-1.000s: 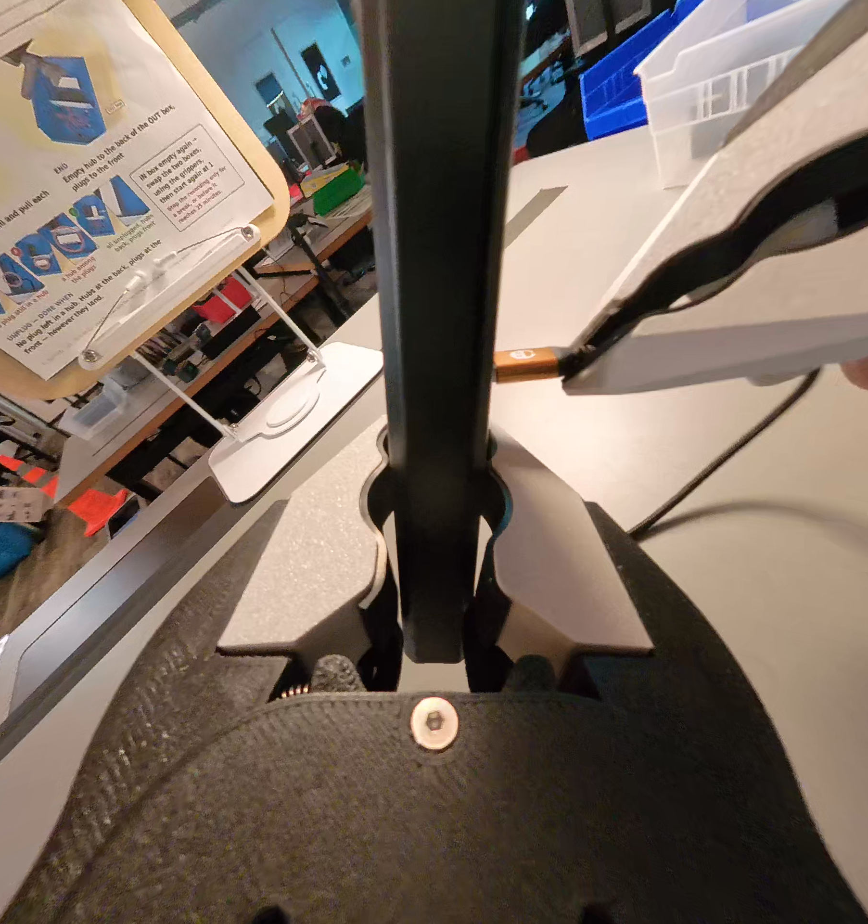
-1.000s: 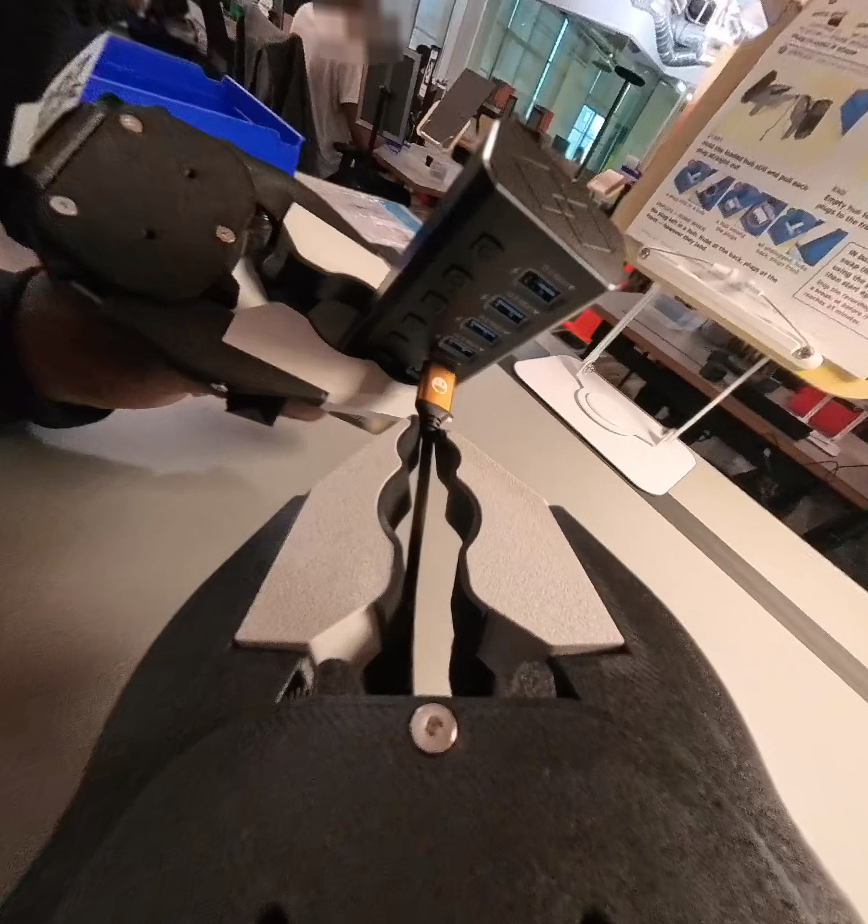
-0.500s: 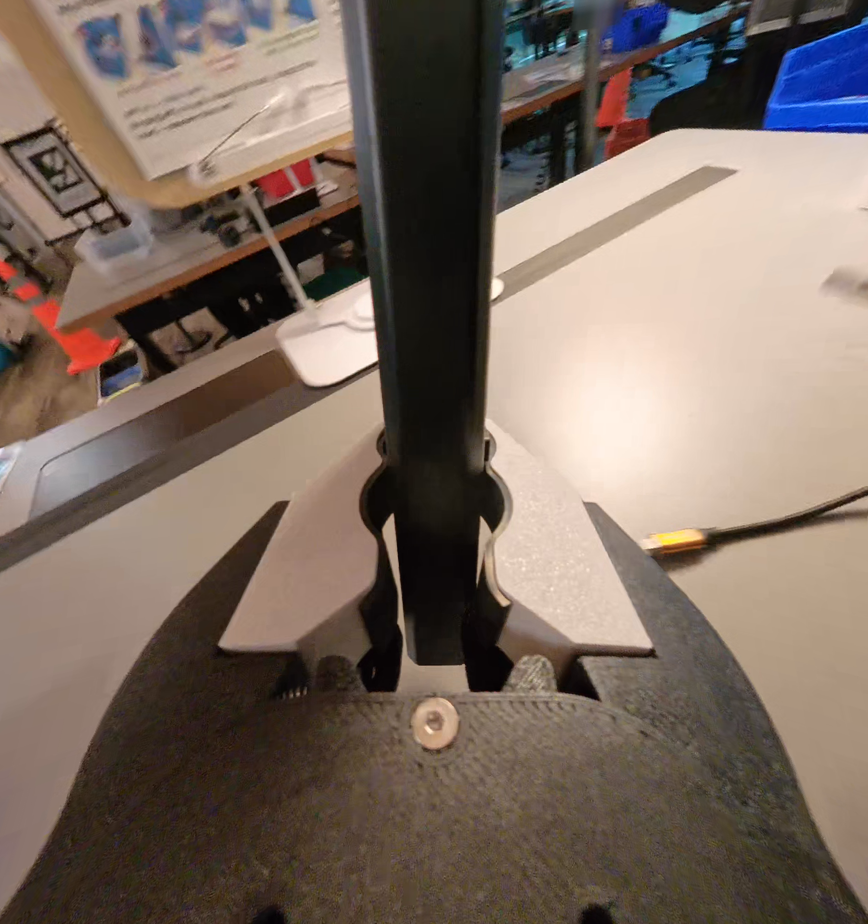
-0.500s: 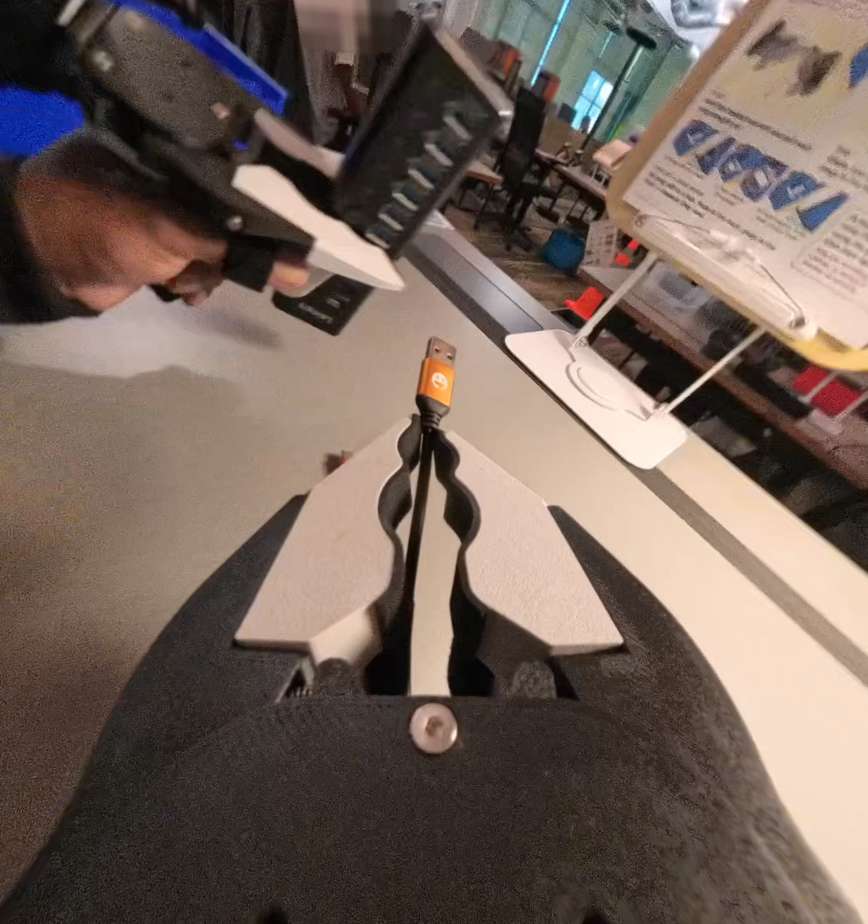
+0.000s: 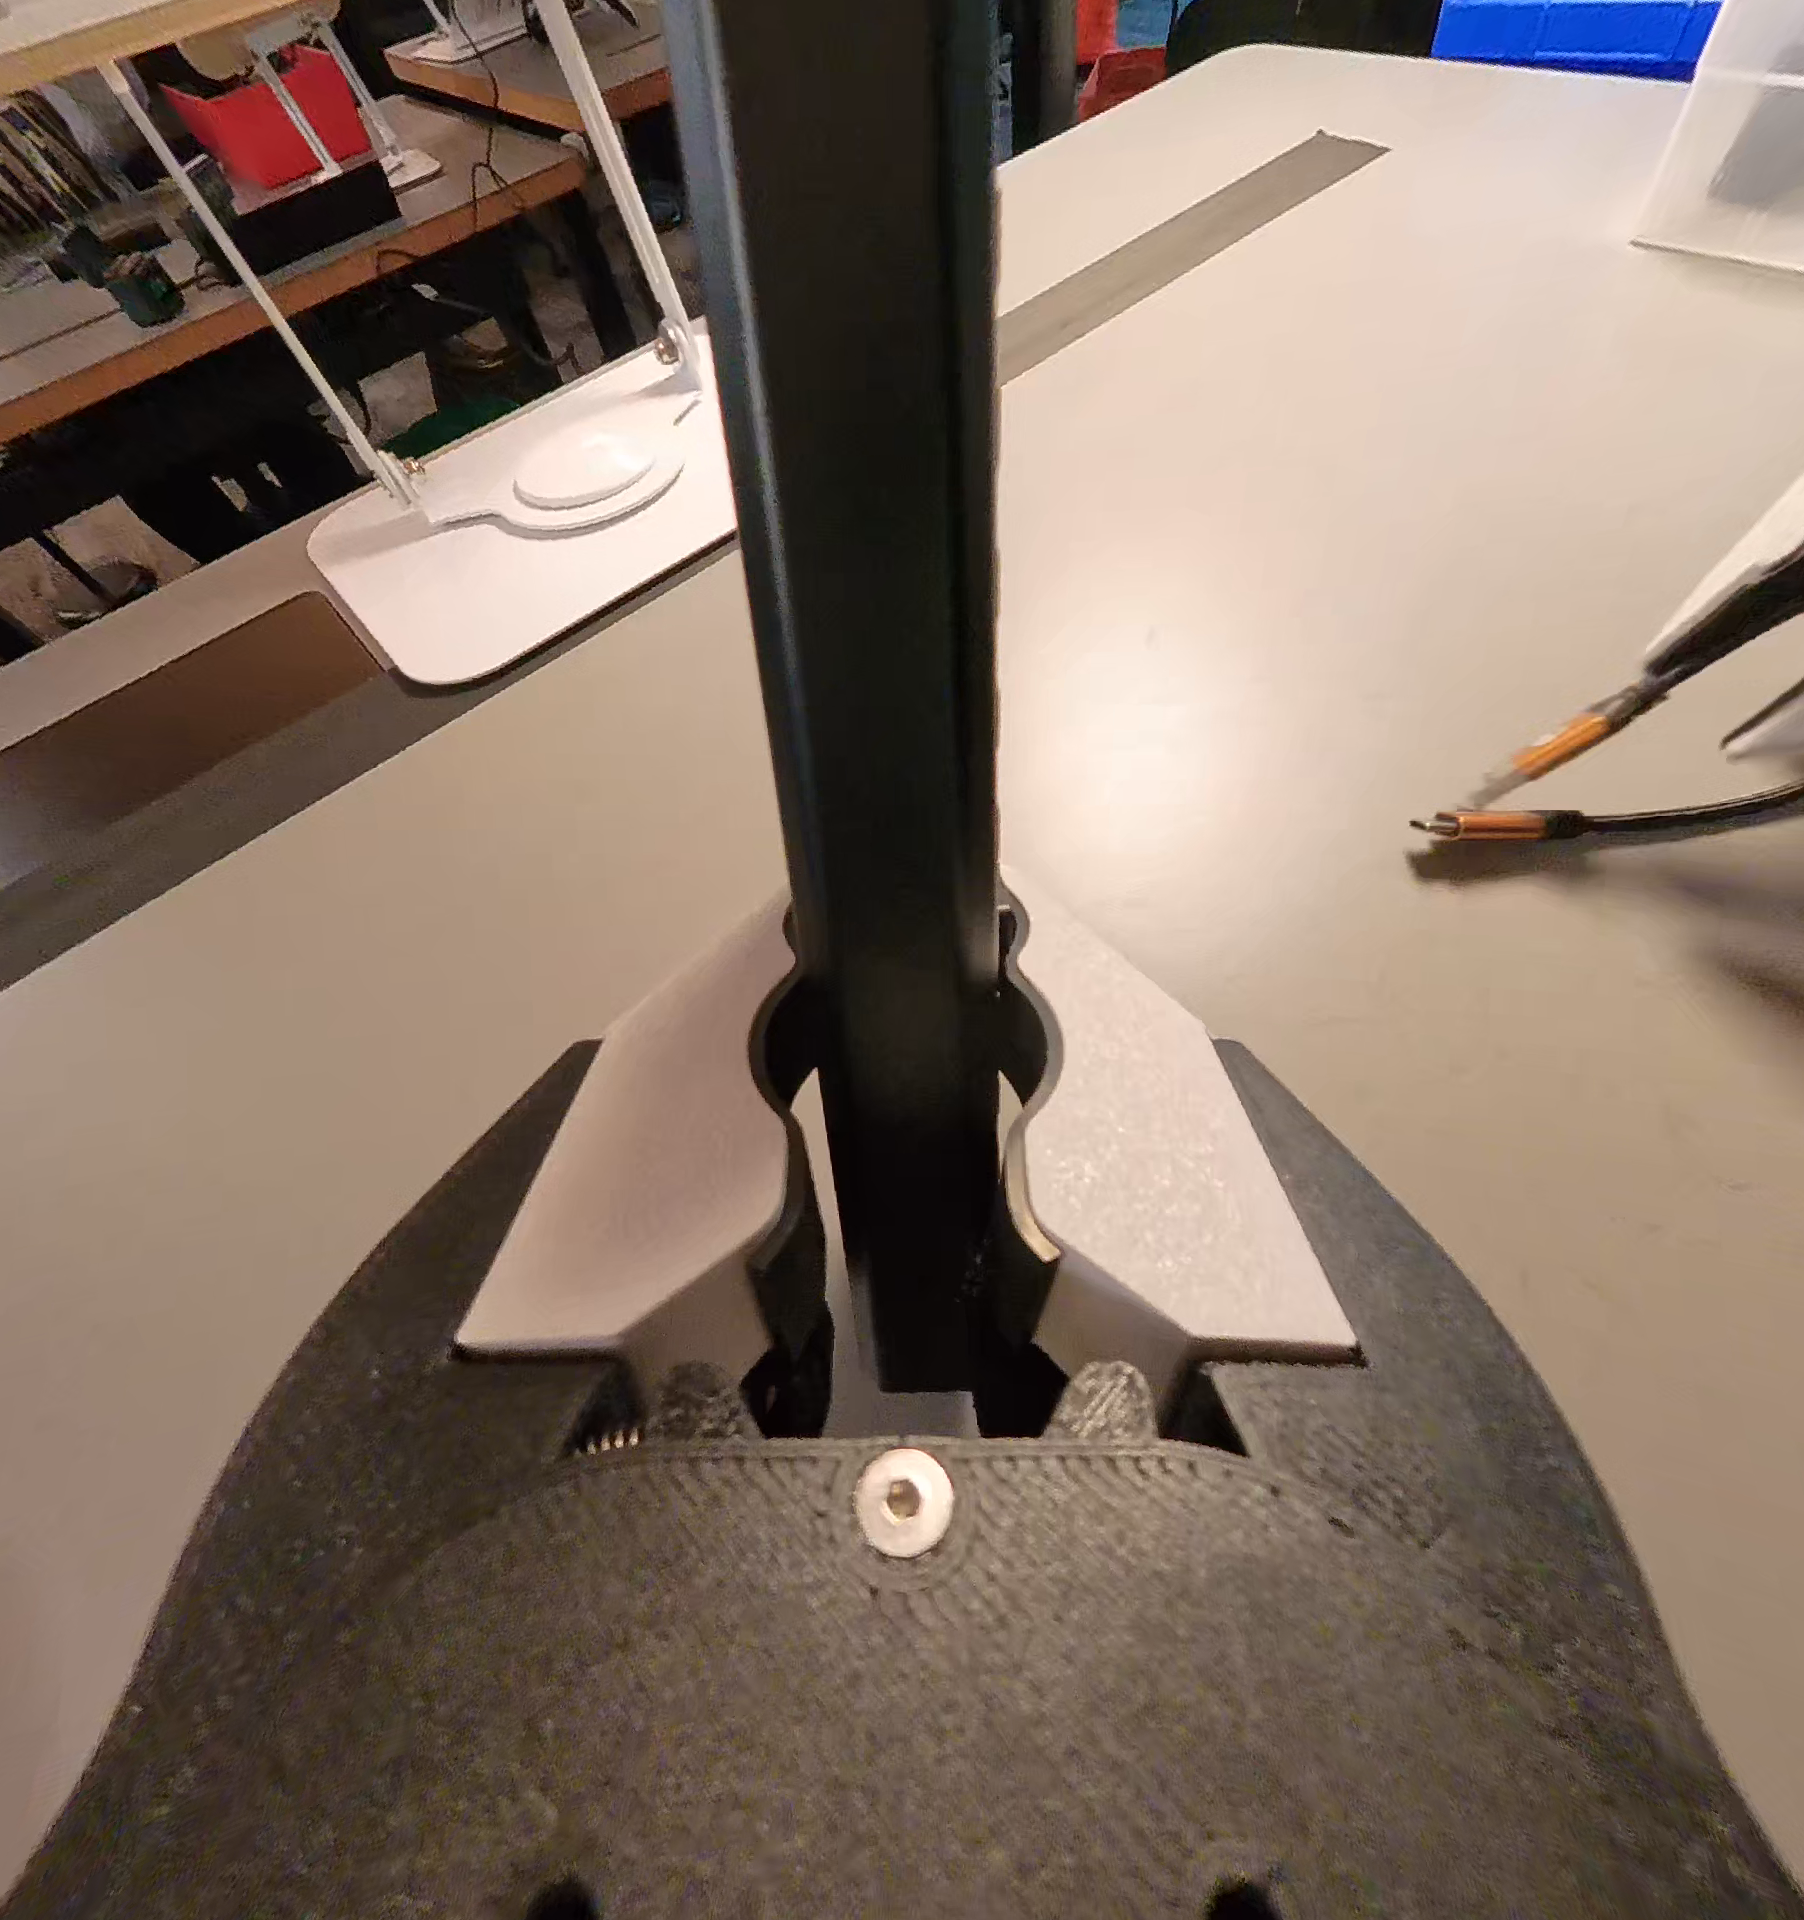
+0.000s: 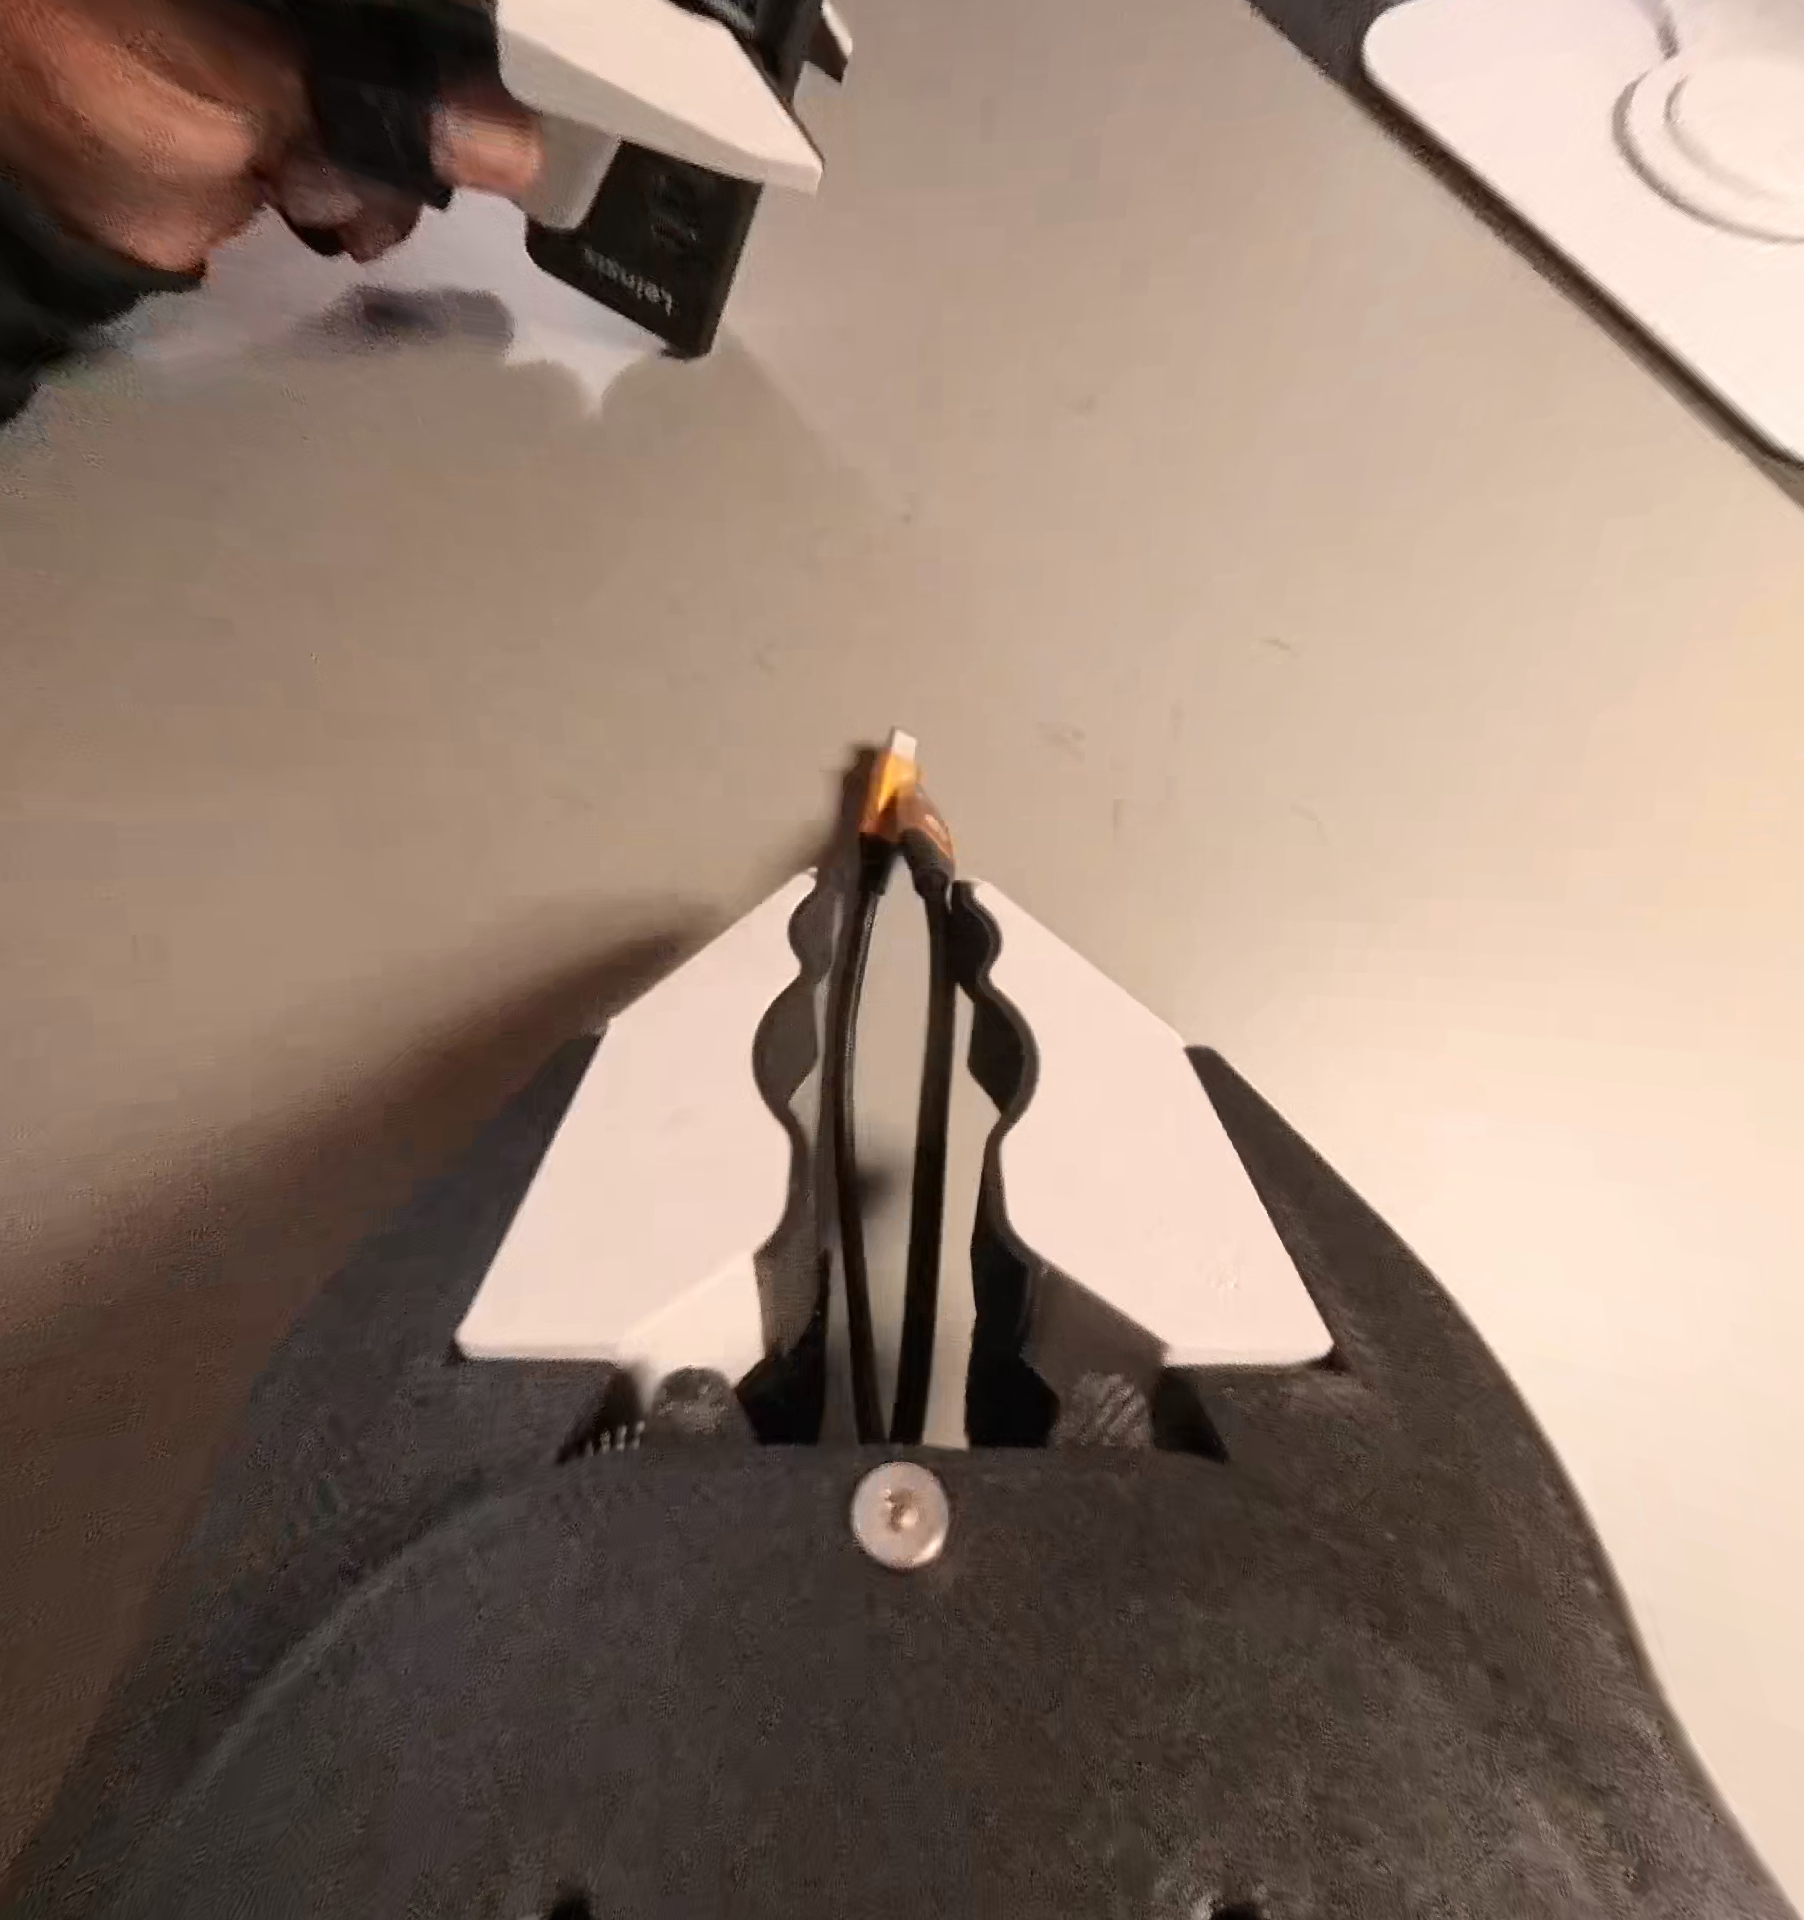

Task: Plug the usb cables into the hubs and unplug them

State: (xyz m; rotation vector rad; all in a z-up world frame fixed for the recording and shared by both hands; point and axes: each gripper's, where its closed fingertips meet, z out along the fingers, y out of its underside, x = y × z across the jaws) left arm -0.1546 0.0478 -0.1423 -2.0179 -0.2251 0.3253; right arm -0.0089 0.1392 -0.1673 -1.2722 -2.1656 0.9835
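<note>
Two hand-held grippers are working over one pale worktop [image 5: 1241, 644]. On the left side, the left hand-held gripper [image 5: 903, 935] is squeezing the black hub [image 5: 856, 520] tight between its fingers. The hub is standing up long and straight out of the fingers, pointing away from the camera, and its top end is running out of the picture. Behind it, a white stand base [image 5: 524, 561] is sitting near the worktop's far edge.

Moving right, an orange-tipped cable end [image 5: 1490, 826] is lying flat on the worktop, well apart from the hub. Just above it, the right hand-held gripper [image 6: 898, 883] is holding the cable [image 6: 846, 1122] behind its orange USB plug [image 6: 893, 795], with the fingers closed on it. The plug is pointing forward and down, very near the worktop.

The hub is up and to the left of the plug, so the plug needs turning that way. The hub's ports are hidden in both views. A second cable strand is running between the right fingers, and it is hard to tell if it is pinched too.
</note>
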